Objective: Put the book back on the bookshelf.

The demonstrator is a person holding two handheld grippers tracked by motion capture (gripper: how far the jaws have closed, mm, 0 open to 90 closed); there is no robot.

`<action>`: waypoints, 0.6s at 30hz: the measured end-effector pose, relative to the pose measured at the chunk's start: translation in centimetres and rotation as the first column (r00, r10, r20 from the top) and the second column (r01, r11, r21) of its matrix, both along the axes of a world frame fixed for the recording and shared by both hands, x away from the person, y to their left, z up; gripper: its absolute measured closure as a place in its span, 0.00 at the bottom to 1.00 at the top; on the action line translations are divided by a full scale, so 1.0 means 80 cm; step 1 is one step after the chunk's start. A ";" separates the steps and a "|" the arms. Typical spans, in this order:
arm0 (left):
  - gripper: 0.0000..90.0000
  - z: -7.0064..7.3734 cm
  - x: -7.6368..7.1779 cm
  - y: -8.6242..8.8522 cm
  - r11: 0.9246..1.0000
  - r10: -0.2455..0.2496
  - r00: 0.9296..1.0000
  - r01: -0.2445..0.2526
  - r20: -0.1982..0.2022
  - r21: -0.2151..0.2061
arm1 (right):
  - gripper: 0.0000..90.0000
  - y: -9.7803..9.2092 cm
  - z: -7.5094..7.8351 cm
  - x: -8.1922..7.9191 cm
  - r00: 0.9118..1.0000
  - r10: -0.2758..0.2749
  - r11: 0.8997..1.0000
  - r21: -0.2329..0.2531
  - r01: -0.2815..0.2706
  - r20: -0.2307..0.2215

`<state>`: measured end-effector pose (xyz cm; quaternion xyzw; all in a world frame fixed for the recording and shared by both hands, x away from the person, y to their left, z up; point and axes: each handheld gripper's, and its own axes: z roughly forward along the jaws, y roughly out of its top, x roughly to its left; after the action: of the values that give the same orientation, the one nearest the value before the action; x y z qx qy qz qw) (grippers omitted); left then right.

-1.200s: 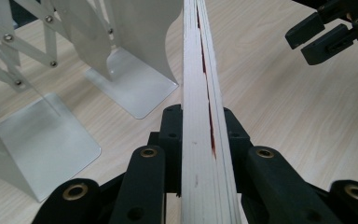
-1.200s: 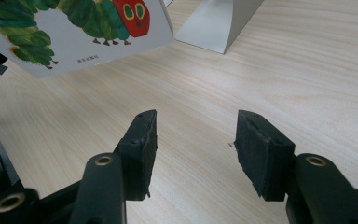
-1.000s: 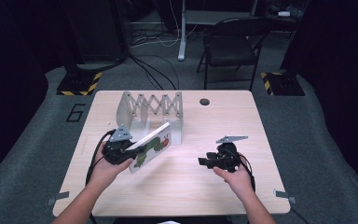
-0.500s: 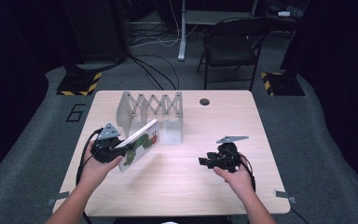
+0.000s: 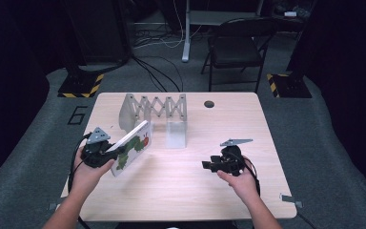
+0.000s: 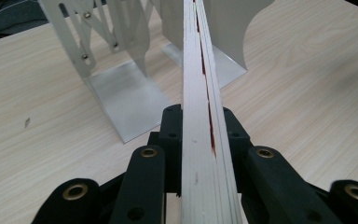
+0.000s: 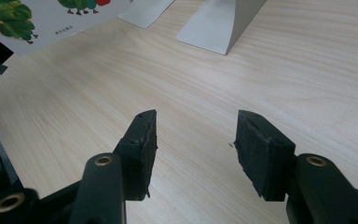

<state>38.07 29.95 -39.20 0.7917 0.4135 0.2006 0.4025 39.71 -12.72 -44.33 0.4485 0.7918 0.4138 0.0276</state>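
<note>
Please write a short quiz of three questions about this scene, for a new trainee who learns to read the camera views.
1. True or false: the left gripper is shut on the picture book.
2. Which thing stands behind the book on the table? A) a metal expanding book rack B) a glass jar C) a cardboard box
3. Fill in: the jaws of the right gripper stand ____, with nothing between them.

Key: 1 true, the book's edge sits clamped between the jaws in the left gripper view. 2 A. 3 open.
</note>
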 end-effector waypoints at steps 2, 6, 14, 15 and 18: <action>0.84 0.000 -0.001 0.006 1.000 0.009 1.000 -0.009 -0.005 0.001 | 0.53 0.000 0.000 0.000 1.000 0.000 1.000 0.002 0.000 -0.001; 0.84 -0.002 -0.003 0.017 0.999 0.044 0.999 -0.044 -0.004 0.000 | 0.53 0.001 0.001 0.002 1.000 0.004 1.000 0.004 -0.004 0.008; 0.84 -0.006 -0.006 0.025 0.996 0.085 0.996 -0.085 -0.005 -0.007 | 0.53 0.003 0.001 0.006 1.000 0.008 1.000 0.010 -0.008 0.004; 0.84 -0.008 -0.006 0.024 0.996 0.093 0.996 -0.093 0.001 -0.007 | 0.53 0.003 0.001 0.007 1.000 0.013 1.000 0.009 -0.013 0.009; 0.84 -0.009 -0.004 0.023 0.994 0.105 0.994 -0.105 -0.004 -0.005 | 0.53 0.004 0.001 0.007 1.000 0.014 1.000 0.010 -0.014 0.007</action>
<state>37.73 31.82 -39.90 0.7681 0.4558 0.2187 0.3929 40.29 -12.42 -44.23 0.4416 0.7927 0.4195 0.0251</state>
